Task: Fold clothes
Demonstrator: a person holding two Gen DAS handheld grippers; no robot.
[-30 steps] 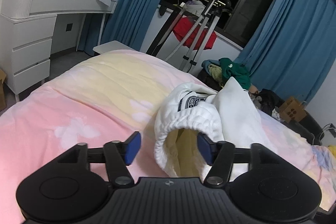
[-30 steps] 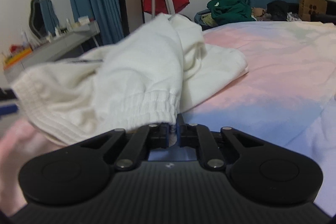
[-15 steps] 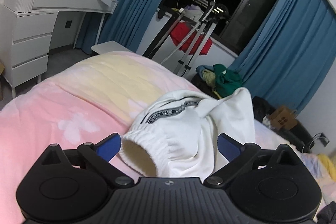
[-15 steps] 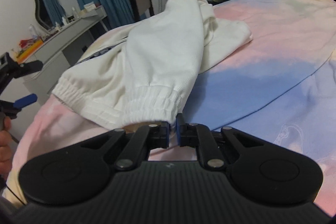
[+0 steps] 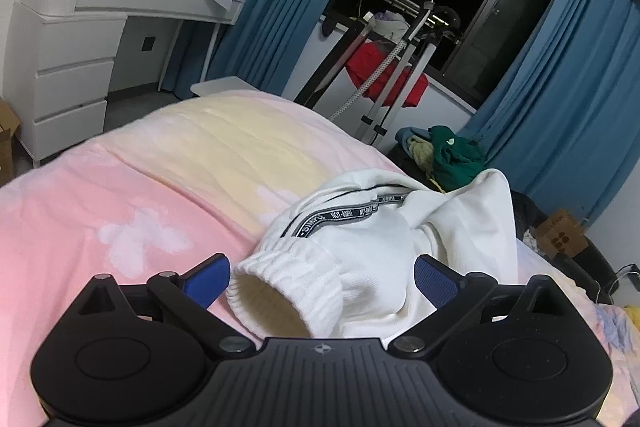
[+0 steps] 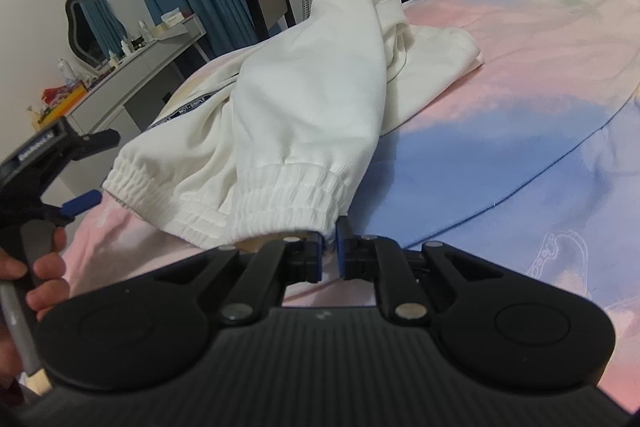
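Trousers (image 5: 384, 227), white w/ a black lettered side stripe, are seen bunched on the pink-and-yellow bedspread (image 5: 132, 203). One ribbed cuff (image 5: 280, 291) gapes open directly in front of the left gripper (image 5: 322, 277), lying between its blue pads (image 5: 206, 279) but touched by neither; the left pad sits just beside the cuff's rim, the right pad is close to the fabric bulk. Jaws are spread wide, nothing gripped. Gripper is angled down toward the bed, approx. level side to side.

In the right wrist view the left gripper (image 6: 60, 171) is seen at the frame's left edge, w/ a hand (image 6: 38, 279) wrapped round its handle. The garment (image 6: 304, 115) is draped from a raised peak near the far bed edge down to the near side. The second cuff (image 6: 288, 203) is pinched at its lower right corner by the right gripper (image 6: 330, 253), pads pressed nearly together on the hem. Right gripper is tilted downward too, over the blue part of the bedspread (image 6: 500, 155).

Counted: 1 pair of trousers, 2 cuffs, 2 grippers, 1 hand visible.
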